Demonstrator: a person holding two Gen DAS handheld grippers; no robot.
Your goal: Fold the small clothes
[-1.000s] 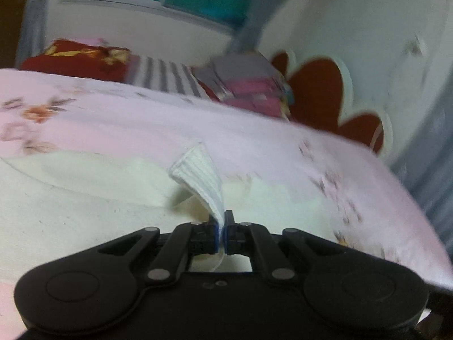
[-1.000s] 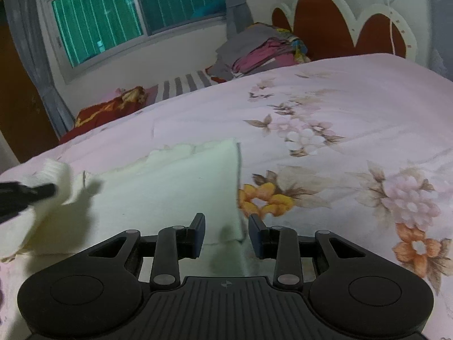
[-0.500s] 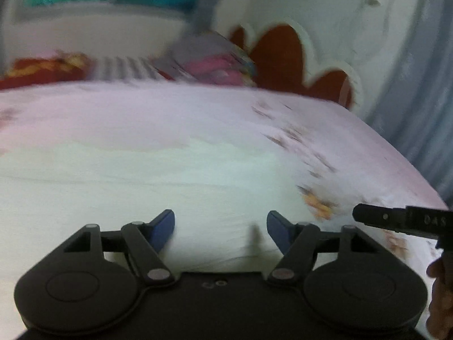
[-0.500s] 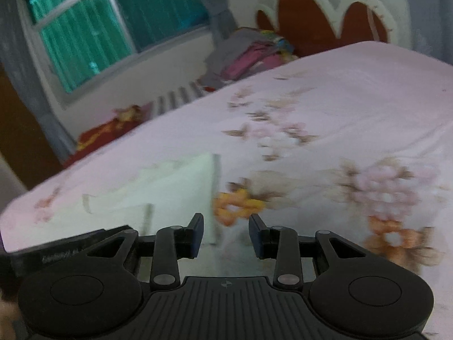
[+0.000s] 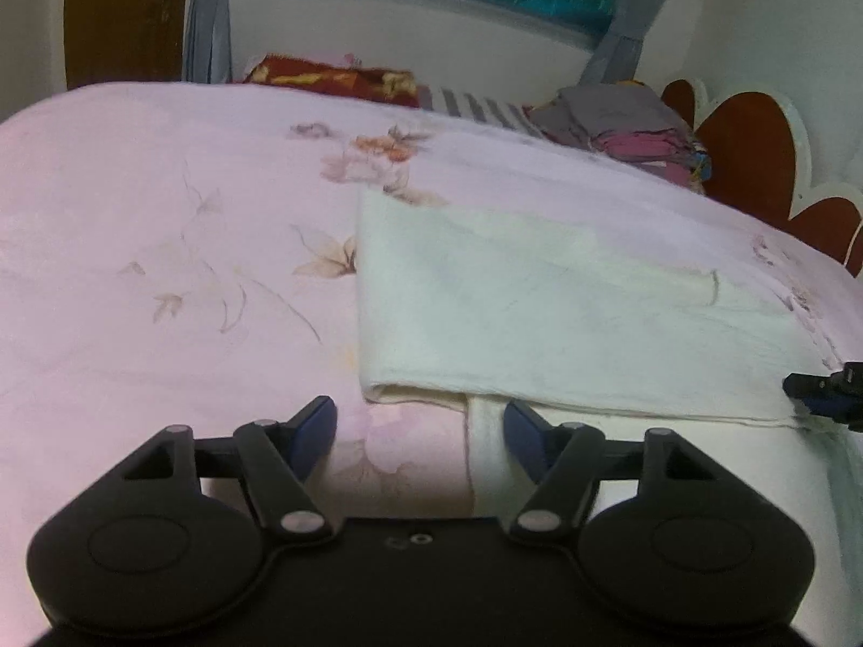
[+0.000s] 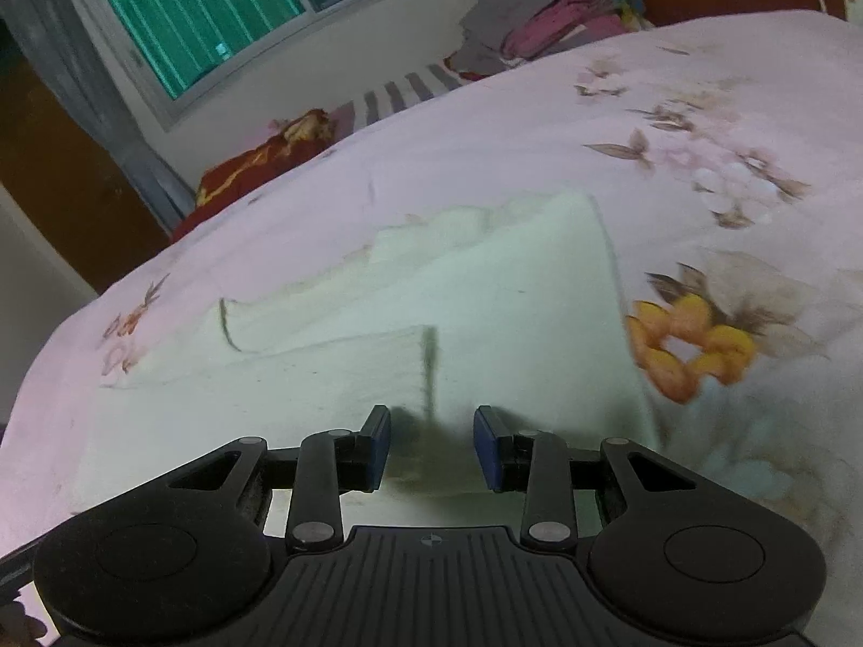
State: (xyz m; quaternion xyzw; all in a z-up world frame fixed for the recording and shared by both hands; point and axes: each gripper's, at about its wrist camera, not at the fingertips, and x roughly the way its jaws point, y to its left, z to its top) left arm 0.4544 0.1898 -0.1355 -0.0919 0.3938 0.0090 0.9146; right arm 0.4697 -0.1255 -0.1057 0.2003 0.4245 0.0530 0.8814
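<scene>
While the cream cloth (image 5: 566,318) lies folded flat on the pink flowery bed cover (image 5: 162,248), both tongs hang just over its near edge. The left gripper (image 5: 420,434) is wide apart and closing a little, and it holds nothing; the corner of the cloth sits just past its tips, and a strip of cloth runs down beside its right finger. The right gripper (image 6: 431,447) is partly apart with nothing pinched, and the cloth (image 6: 431,296) lies right under and in front of it. A pile of clothes (image 6: 545,16) sits far back by the red headboard (image 5: 755,156).
</scene>
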